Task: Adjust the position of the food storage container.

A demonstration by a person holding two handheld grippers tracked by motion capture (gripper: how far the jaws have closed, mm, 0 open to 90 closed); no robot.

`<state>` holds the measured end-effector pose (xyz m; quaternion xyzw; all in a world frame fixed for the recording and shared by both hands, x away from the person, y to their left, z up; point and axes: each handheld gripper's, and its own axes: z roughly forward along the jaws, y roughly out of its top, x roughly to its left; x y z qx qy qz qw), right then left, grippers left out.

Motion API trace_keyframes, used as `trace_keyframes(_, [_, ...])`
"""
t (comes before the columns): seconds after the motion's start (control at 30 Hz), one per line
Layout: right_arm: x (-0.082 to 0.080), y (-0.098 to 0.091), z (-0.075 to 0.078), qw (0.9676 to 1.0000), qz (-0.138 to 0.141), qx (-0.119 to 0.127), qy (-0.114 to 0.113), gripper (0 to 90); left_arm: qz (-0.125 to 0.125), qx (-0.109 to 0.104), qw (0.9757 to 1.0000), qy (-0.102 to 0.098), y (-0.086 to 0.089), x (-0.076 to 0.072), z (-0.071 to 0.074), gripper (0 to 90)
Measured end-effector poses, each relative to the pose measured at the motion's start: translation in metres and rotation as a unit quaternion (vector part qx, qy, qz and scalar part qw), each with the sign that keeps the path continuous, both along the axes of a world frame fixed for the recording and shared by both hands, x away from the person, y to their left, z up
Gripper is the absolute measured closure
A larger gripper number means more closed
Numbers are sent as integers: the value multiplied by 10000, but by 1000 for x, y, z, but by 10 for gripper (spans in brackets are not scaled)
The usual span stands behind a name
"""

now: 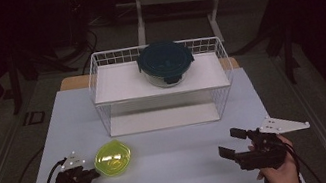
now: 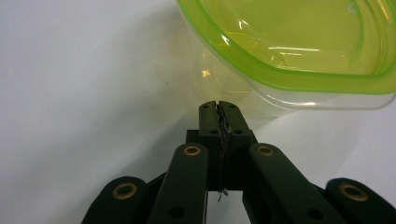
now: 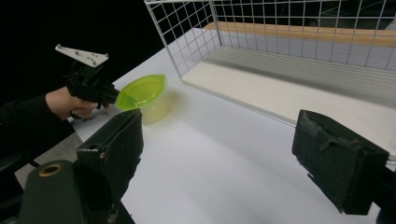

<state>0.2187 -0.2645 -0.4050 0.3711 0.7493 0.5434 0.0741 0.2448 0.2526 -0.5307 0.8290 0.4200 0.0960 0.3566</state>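
Left gripper (image 2: pixel 218 108) is clamped shut, empty, touching the lime-green lidded clear plastic container (image 1: pixel 112 159) on the white surface (image 1: pixel 174 165). Right gripper (image 3: pixel 219 154) hangs wide open. Probably nudging it; grabbing needs reopening.

In the left gripper view the green lid (image 2: pixel 299 42) and the clear tub (image 2: pixel 261 93) under it run off the top and right edges, and the tub's foot sits behind the gripper (image 2: pixel 218 109), so contact there cannot be told. In the high view the dark-lidded bowl (image 1: pixel 166 62) hides its contents. Beyond the tabletop (image 1: pixel 175 170) the room is too dark to read.
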Motion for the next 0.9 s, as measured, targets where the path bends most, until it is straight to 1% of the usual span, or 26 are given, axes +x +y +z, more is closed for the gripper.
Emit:
trace_keyframes(0.1, [0, -1, -1, 10000, 3, 8, 16, 160, -85, -9, 10000, -20, -8, 3, 0, 881])
trace_keyframes(0.2, [0, -1, -1, 10000, 3, 33, 51, 162, -114, 38, 9999, -35, -14, 6, 0, 880])
trace_keyframes(0.27, [0, 0, -1, 10000, 10, 19, 47, 161, -109, 101, 9999, 0, -17, 8, 0, 880])
trace_keyframes(0.37, [0, 0, -2, 10000, 18, 2, 42, 162, -137, 87, 9999, 47, -17, 6, 0, 880])
trace_keyframes(0.4, [0, -1, -2, 10000, 11, -3, 40, 162, -159, 82, 9998, 63, -18, 3, 1, 880])
trace_keyframes(0.43, [0, -1, -2, 10000, 7, -7, 46, 162, -205, 76, 9997, 103, -18, 1, 2, 881])
trace_keyframes(0.5, [0, -3, -2, 10000, -13, -2, 42, 161, -225, 39, 9997, 120, -20, -1, 3, 881])
trace_keyframes(0.57, [0, -3, -2, 10000, -21, 6, 50, 162, -243, 19, 9996, 118, -21, -1, 3, 881])
trace_keyframes(0.6, [0, -3, -1, 10000, -28, 2, 49, 162, -248, -36, 9996, 127, -23, 0, 4, 881])
trace_keyframes(0.63, [0, -3, -1, 10000, -25, 13, 44, 162, -253, -31, 9996, 119, -24, 0, 4, 881])
trace_keyframes(0.73, [0, -3, -1, 10000, -26, -4, 43, 161, -197, -13, 9998, 98, -25, 4, 3, 881])
trace_keyframes(0.8, [0, -3, -1, 10000, -27, 2, 48, 162, -108, -11, 9999, 71, -25, 7, 3, 881])
trace_keyframes(0.87, [1, -3, -1, 10000, -22, 9, 51, 162, -64, -67, 9999, 84, -25, 10, 3, 881])
trace_keyframes(0.9, [1, -3, -1, 10000, -18, 12, 52, 162, -86, -39, 9999, 76, -26, 11, 3, 881])
